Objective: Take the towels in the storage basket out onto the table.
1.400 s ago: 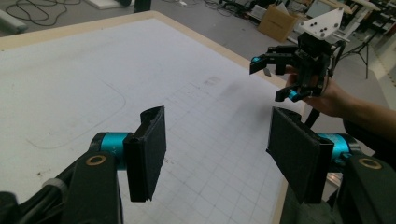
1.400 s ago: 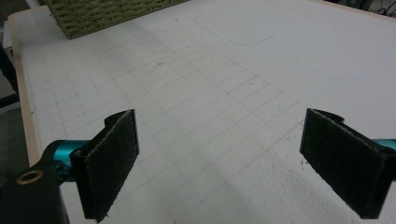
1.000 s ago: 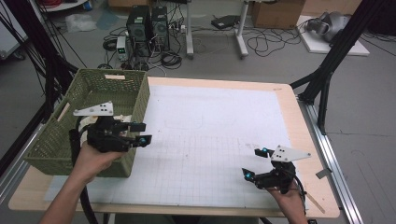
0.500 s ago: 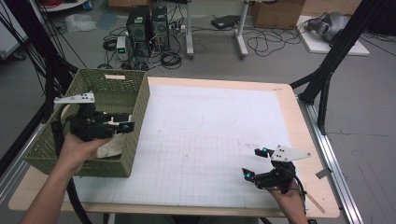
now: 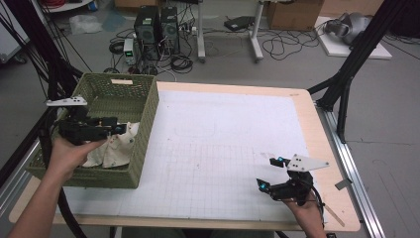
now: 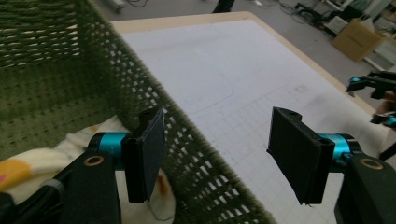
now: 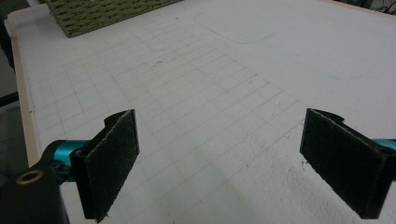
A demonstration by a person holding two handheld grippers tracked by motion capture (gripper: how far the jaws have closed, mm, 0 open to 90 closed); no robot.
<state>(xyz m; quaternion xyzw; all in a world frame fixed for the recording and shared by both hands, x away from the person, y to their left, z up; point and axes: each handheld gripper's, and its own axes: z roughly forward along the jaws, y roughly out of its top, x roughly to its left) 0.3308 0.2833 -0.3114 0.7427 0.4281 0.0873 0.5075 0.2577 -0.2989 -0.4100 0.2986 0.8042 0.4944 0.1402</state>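
A green woven basket [image 5: 148,110] stands on the left of the table. Inside it lies a white cloth [image 5: 115,147] with yellow and orange marks, also visible low in the left gripper view [image 6: 28,163]. My left gripper [image 5: 118,128] hovers over the basket, just above the cloth. This gripper [image 6: 223,154] is open and holds nothing, and the basket's right wall [image 6: 140,88] runs between its jaws. Near the table's front right, my right gripper [image 5: 268,172] rests low over the white grid mat [image 5: 223,134]. It [image 7: 219,163] is open with only mat between its pads.
The wooden table edge [image 5: 317,119] runs along the right. A metal rail [image 5: 354,168] lies beyond it. Computer towers and cables [image 5: 158,25] sit on the floor behind the table. The basket's corner [image 7: 93,14] shows far off in the right gripper view.
My left gripper has moved left, from the basket's right wall to over its inside, and the white cloth now shows in the basket. The right gripper has stayed put.
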